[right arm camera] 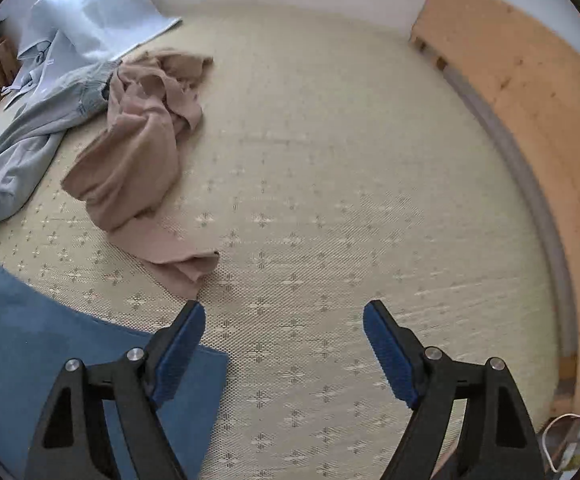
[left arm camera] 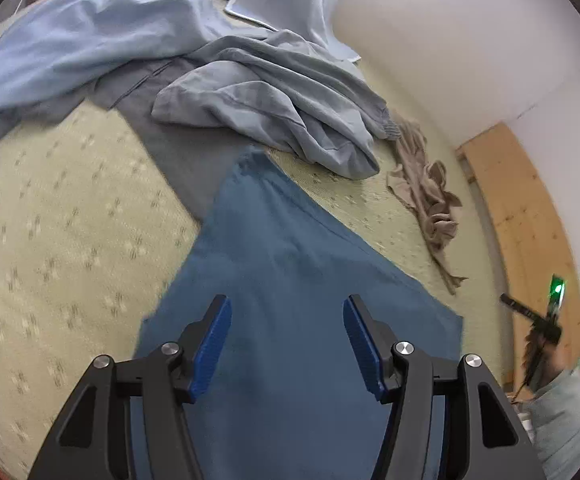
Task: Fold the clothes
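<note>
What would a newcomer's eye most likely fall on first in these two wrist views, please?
Probably the flat dark blue garment spread on the patterned beige mat, directly beneath the open left gripper. Beyond it lies a rumpled heap of pale blue clothes. In the right wrist view, a crumpled tan cloth sits ahead and left of the open right gripper.

A patterned beige mat [right arm camera: 329, 200] meets white walls [left arm camera: 449, 40] and a pale wooden board [right arm camera: 529, 100].
</note>
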A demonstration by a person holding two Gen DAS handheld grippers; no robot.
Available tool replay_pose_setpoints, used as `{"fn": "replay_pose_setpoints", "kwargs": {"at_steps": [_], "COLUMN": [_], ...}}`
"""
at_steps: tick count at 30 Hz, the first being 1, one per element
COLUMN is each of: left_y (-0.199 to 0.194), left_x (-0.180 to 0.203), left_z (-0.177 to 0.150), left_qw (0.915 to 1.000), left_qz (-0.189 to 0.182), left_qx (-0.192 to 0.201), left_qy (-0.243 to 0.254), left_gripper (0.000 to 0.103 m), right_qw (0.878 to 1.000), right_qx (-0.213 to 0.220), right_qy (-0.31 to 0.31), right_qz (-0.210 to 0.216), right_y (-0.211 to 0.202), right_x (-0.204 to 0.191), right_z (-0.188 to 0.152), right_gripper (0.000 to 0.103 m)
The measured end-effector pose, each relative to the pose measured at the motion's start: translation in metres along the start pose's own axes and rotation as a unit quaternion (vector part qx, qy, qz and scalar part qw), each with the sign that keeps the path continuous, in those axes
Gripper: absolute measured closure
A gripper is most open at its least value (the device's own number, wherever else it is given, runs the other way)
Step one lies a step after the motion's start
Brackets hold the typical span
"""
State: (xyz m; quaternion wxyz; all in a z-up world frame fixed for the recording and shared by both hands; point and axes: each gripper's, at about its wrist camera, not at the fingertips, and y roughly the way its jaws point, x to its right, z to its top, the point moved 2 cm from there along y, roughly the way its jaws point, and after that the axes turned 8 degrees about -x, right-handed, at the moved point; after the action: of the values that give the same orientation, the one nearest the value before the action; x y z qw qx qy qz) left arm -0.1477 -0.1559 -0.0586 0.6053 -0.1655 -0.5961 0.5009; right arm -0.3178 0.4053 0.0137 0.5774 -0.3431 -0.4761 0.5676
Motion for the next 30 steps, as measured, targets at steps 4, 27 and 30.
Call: {"fn": "replay_pose_setpoints", "kwargs": {"at_steps": [4,27,30], "left_y": [-0.012,-0.056,-0.05], "left_x": [-0.012,-0.103,-0.099], "left_z": [-0.023,-0.157,-0.164], "left_qw": [0.9994,0.9643,0.9617], "left_qz": [-0.015,-0.029,-0.031], "left_qx": [0.001,-0.009,-0.017], "left_qy": [-0.03,-0.263,-0.272], "left_gripper": [0.035,0.02,0.02], "right_qw": [0.998,0.94,0.937], "right_qx": [0.048,0.145,0.148], "right_qy": [-0.037,-0.141,-0.153], "right_qz": [0.021,0.274,0.276], "right_y": [-0.022,-0.075,-0.074], "right_x": [-0.039,-0.27,-0.272], "right_z": [-0.031,-0.17,-0.174], "right_gripper": [0.018,0.018,0.018]}}
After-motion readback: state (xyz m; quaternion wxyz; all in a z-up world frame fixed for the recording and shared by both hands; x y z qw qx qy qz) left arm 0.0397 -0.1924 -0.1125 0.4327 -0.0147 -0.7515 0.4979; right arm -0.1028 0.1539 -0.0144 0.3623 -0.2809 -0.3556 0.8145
